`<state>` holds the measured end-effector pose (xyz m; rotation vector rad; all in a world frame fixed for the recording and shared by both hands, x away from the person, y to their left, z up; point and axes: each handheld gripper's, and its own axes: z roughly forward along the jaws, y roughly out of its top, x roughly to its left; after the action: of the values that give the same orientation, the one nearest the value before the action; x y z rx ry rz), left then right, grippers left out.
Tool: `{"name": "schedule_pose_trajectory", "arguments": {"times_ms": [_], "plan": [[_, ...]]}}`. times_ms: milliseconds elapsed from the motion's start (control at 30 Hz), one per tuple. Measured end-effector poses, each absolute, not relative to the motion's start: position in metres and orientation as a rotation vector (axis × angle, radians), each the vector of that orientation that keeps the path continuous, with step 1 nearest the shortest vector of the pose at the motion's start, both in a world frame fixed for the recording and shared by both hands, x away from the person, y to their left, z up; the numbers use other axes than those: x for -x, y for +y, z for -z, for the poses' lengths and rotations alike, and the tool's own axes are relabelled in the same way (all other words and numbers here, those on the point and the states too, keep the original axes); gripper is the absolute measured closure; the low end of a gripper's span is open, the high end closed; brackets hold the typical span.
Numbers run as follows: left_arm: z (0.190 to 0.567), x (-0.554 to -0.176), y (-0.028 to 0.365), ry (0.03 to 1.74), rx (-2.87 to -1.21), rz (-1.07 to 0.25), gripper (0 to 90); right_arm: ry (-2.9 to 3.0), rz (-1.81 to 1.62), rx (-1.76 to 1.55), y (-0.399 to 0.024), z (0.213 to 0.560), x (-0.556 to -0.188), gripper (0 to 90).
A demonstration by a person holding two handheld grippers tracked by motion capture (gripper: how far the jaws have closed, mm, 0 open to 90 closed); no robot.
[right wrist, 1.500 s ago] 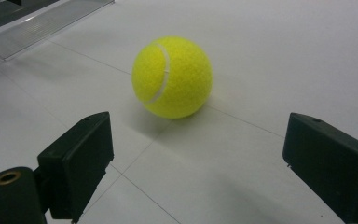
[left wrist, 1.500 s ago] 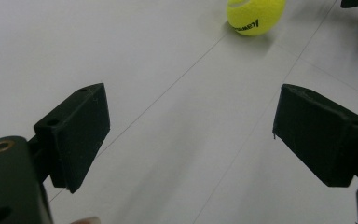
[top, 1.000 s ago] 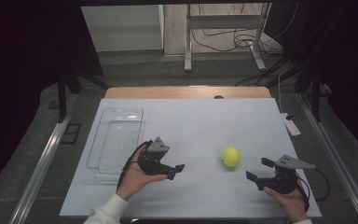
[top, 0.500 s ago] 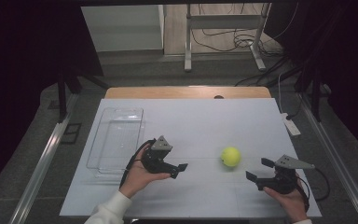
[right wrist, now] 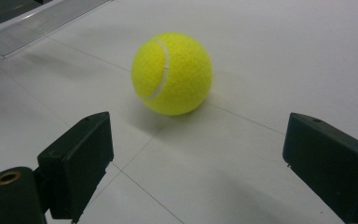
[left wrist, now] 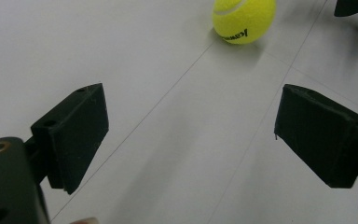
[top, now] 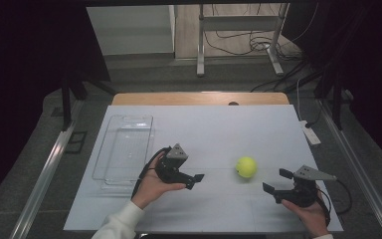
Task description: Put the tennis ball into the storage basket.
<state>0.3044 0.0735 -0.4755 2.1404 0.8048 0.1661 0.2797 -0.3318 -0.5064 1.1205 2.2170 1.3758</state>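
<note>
Nearest the person, the right gripper point(top: 278, 181) sits low over the front right of the white desk point(top: 219, 129), its fingers point(right wrist: 81, 161) spread wide with nothing between them and touching nothing. The left gripper point(top: 191, 179) hovers to the left of centre, aimed across the desk toward the right; its fingers point(left wrist: 74, 135) are likewise well apart and empty, with bare desk showing between them.

Between the two grippers, a little farther back, the yellow tennis ball point(top: 246, 167) rests free on the desk. In the right gripper view it lies just ahead of the finger gap, slightly left of centre; in the left gripper view it is farther off, near the top edge.

The step in hand looks like the approach to a pick-up of the ball, with no grasp begun. The right gripper seems better placed: its next move calls for a short advance until the ball sits squarely between the fingers, then a gentle closure, since a round ball may roll away if nudged off-centre.

Farther back on the left, a clear plastic tray point(top: 124, 149) stands empty, a likely place for the ball.
</note>
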Motion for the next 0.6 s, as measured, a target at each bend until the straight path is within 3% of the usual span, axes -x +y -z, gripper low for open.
{"name": "schedule_pose_trajectory", "arguments": {"times_ms": [600], "plan": [[0.474,-0.312,0.059,0.777,-2.140,-0.140,10.3,2.227,-1.369,-1.116,-0.331,0.507,-0.280,8.6]]}}
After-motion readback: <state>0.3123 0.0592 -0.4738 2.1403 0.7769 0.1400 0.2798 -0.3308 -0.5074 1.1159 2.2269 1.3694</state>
